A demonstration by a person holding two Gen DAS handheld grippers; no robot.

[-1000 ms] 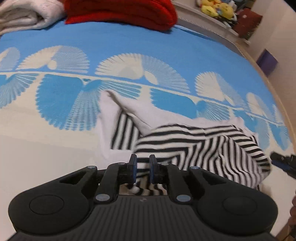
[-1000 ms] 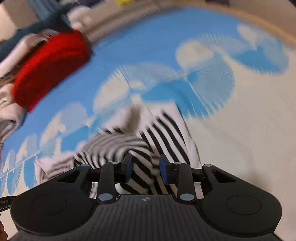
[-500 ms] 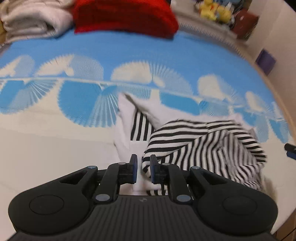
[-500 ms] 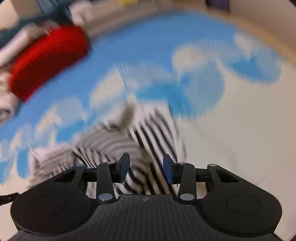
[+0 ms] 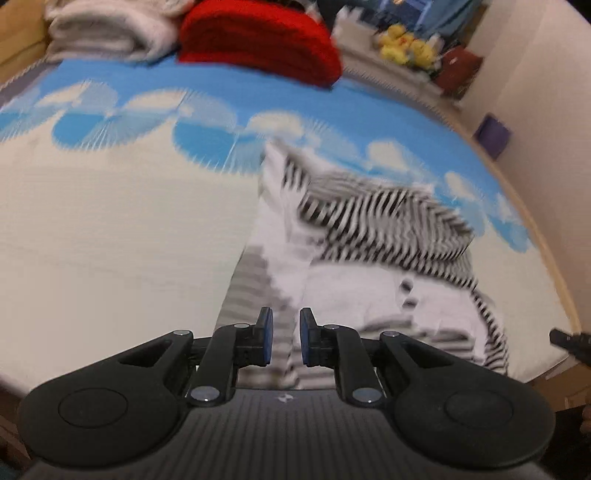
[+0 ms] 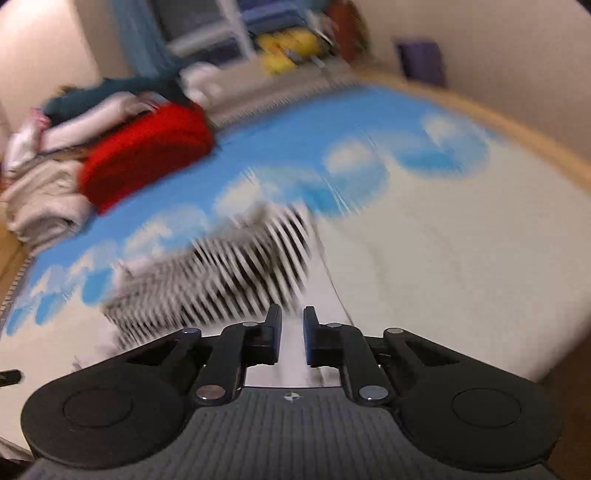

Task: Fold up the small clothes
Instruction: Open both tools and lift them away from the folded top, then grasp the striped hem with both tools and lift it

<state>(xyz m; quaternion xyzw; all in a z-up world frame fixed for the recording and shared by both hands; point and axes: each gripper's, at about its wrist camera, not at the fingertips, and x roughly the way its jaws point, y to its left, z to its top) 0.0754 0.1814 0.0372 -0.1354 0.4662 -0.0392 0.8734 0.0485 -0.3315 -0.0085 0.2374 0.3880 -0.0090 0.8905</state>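
Since a second ago the striped garment [image 5: 384, 236] has been drawn out from a crumpled heap into a longer shape, with its pale inner side now showing toward the near edge of the bed, and both grippers sit further back from the red blanket [image 5: 258, 44] than before. In the left wrist view the left gripper [image 5: 283, 341] has its jaws nearly together, with a pale striped edge of the garment running between them; the blur does not let me say if the pads really press it. In the right wrist view the right gripper [image 6: 292, 339] is closing its jaws, which were wider half a second ago, and a pale strip of the cloth lies in the narrow gap between them. The garment spreads ahead of both grippers on the blue and cream bed cover [image 5: 110, 229], the black stripes further away, the pale part nearest the fingers. The folded white blankets [image 5: 107, 33] lie beside the red one at the far end.
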